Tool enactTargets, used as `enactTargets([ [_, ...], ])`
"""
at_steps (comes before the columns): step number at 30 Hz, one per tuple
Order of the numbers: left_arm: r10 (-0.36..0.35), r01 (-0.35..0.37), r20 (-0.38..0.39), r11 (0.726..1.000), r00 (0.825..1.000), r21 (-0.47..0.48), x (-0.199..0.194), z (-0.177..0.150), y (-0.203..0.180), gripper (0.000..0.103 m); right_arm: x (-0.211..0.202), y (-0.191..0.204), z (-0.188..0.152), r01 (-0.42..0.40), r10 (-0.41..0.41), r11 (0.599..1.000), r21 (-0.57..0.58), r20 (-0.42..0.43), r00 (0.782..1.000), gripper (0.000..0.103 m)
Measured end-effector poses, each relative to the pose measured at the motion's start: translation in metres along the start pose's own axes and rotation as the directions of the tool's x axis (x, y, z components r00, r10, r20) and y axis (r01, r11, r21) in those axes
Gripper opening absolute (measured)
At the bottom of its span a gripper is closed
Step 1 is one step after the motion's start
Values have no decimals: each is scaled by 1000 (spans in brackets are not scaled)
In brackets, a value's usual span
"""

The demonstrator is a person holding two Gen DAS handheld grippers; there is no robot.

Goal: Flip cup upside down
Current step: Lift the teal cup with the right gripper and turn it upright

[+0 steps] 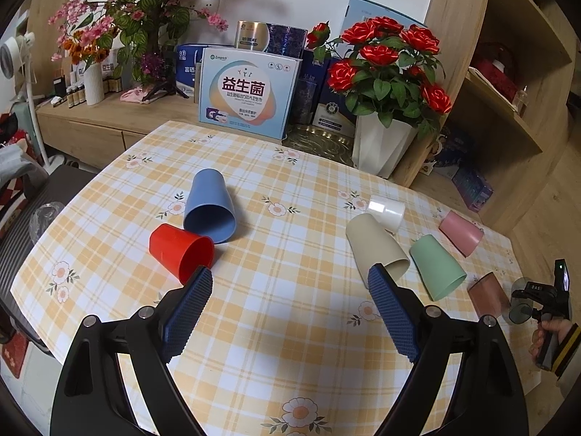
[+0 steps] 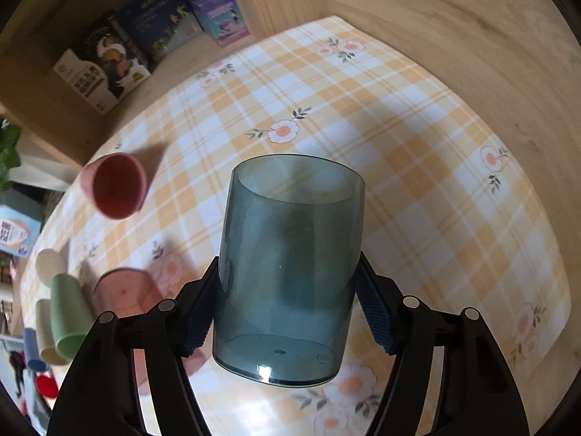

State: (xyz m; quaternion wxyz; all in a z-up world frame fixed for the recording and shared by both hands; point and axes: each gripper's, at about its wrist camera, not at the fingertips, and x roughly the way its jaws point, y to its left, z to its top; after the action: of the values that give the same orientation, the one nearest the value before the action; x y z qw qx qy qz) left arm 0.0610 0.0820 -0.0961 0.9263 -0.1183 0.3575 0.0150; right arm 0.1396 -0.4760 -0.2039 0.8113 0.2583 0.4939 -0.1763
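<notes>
Grey-blue cup [image 2: 287, 272] in right gripper [image 2: 287, 312], left gripper [image 1: 290, 287] wide

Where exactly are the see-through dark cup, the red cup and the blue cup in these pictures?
dark cup [image 2: 287, 272]: right wrist view, middle of its side wall, between the tool's two fingers.
red cup [image 1: 178, 249]: left wrist view, on its outer side.
blue cup [image 1: 207, 196]: left wrist view, on its outer side, above the open mouth.

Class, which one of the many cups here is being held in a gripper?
The see-through blue-grey cup, clamped in the right gripper; every other cup sits on the table.
</notes>
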Motion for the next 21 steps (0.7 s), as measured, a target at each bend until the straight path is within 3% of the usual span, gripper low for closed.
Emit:
enactTargets([
  [8,-3,2,8,1000,1000,2,-6,-2,9,85,-61,40,-31,-87,94,988,-130,47,995,67],
  [14,42,-42,5,999,999,12,-9,-2,28,85,-103,105,-81,-194,214,932,-305,33,976,67],
  [18,67,-67,-2,998,998,11,-10,-3,41,85,-104,155,-129,-299,303,875,-382,-51,952,67],
  [21,80,-80,-6,997,997,16,-12,-4,48,85,-88,192,-165,-348,320,834,-428,-138,937,67],
])
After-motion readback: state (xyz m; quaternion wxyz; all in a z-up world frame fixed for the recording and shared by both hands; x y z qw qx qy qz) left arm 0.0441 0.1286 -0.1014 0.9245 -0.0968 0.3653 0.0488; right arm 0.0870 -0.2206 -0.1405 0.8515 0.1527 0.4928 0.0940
